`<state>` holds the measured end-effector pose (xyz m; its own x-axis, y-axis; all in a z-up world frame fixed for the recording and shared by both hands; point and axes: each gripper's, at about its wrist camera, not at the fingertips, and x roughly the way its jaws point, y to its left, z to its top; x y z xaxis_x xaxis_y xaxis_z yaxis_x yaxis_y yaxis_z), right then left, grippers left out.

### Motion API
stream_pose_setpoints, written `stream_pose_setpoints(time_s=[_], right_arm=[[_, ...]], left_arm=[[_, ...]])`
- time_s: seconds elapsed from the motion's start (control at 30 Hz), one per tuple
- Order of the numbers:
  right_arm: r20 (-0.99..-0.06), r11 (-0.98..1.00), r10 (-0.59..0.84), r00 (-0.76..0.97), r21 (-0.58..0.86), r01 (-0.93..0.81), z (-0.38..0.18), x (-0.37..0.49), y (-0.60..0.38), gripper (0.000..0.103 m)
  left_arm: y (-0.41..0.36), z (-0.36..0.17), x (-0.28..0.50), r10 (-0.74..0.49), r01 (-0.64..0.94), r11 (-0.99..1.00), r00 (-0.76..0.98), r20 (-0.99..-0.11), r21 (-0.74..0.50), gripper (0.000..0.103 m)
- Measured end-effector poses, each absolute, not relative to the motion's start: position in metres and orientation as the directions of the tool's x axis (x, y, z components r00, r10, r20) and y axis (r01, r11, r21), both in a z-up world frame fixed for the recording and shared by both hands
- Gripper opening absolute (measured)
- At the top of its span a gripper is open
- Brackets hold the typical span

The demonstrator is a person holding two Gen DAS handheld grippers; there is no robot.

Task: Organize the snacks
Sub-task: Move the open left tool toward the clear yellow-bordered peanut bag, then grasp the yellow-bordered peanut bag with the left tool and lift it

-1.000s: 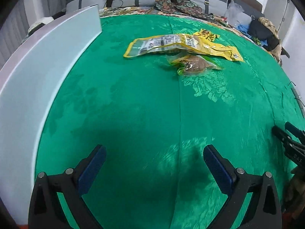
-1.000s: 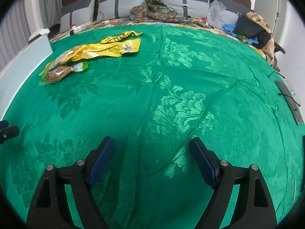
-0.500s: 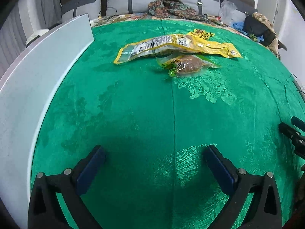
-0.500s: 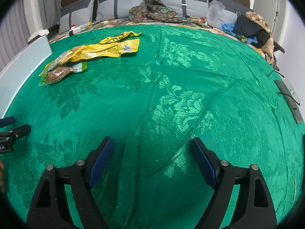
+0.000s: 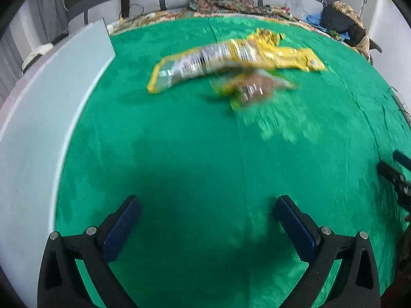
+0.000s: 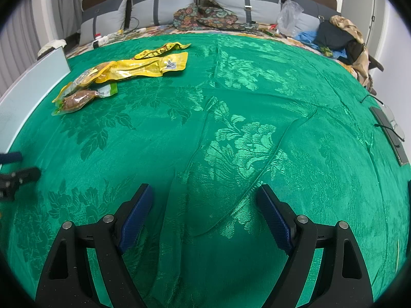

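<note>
Both the left tongs [image 5: 205, 220] and right tongs [image 6: 203, 208] are held wide and empty above the green bedspread [image 6: 231, 118], well short of the yellow snack packet [image 6: 143, 68].

Snack packets [image 6: 123, 74] sit bunched on the far left of the bedspread [image 6: 231, 128], board [image 6: 28, 87] along the left edge, pillows [image 6: 164, 7] way behind.

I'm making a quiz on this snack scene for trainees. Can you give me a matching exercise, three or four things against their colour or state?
Things:
1. long snack packet
2. small snack pouch
3. bedspread
4. right gripper

Descriptions:
A. green with a floral weave
B. open, holding nothing
C. yellow
D. clear, brown contents

Pairs: 1-C, 2-D, 3-A, 4-B
</note>
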<state>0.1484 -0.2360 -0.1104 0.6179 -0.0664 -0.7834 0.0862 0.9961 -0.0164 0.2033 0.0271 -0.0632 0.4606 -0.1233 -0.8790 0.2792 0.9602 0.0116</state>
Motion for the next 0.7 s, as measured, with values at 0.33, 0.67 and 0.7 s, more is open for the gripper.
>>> stream_pose_setpoints(time_s=[0.33,0.67,0.7], right_arm=[[-0.784,0.996,-0.066,0.618,-0.016,0.086,-0.110,0.149,-0.236,0.086],[-0.784,0.996,-0.067,0.618,-0.016,0.087,-0.110,0.148,-0.236,0.086],[-0.784,0.996,-0.067,0.618,-0.016,0.086,-0.110,0.148,-0.236,0.086]], left_arm=[[0.018,-0.054,0.283,-0.213,0.294,0.953,0.489,-0.846,-0.070,0.103],[-0.035,-0.054,0.285,-0.552,0.485,0.795,0.332,-0.765,-0.364,0.103],[-0.036,-0.050,0.283,-0.591,0.506,0.764,0.300,-0.748,-0.401,0.103]])
